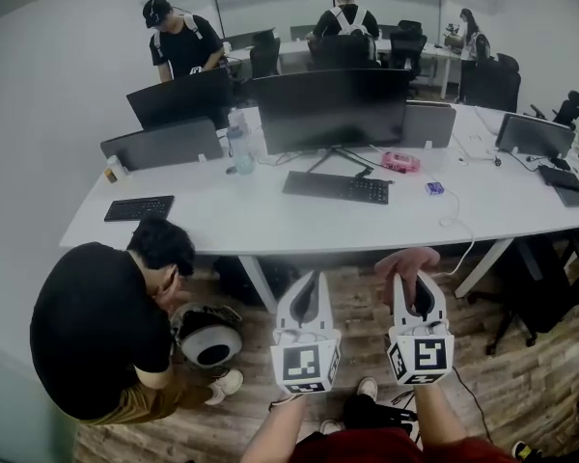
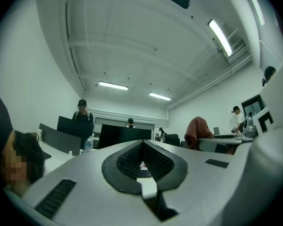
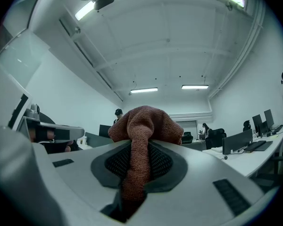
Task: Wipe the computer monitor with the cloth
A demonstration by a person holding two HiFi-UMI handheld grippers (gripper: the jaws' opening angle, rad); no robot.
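The black computer monitor [image 1: 333, 109] stands at the middle of the long white table [image 1: 270, 225], with a black keyboard [image 1: 336, 187] in front of it. Both grippers hang over the wooden floor, short of the table's near edge. My right gripper [image 1: 412, 285] is shut on a reddish-brown cloth [image 1: 406, 261], which bunches above the jaws in the right gripper view [image 3: 146, 121]. My left gripper [image 1: 311, 280] is shut with nothing in it; its pads meet at the tip [image 2: 142, 142]. The monitor [image 2: 122, 136] shows far ahead in the left gripper view.
A person in a black shirt [image 1: 106, 326] crouches on the floor at the left beside a round white object [image 1: 210, 340]. On the table are a water bottle [image 1: 239, 143], a second monitor [image 1: 179, 99], another keyboard [image 1: 139, 207] and a pink item [image 1: 400, 162]. Other people stand at the back.
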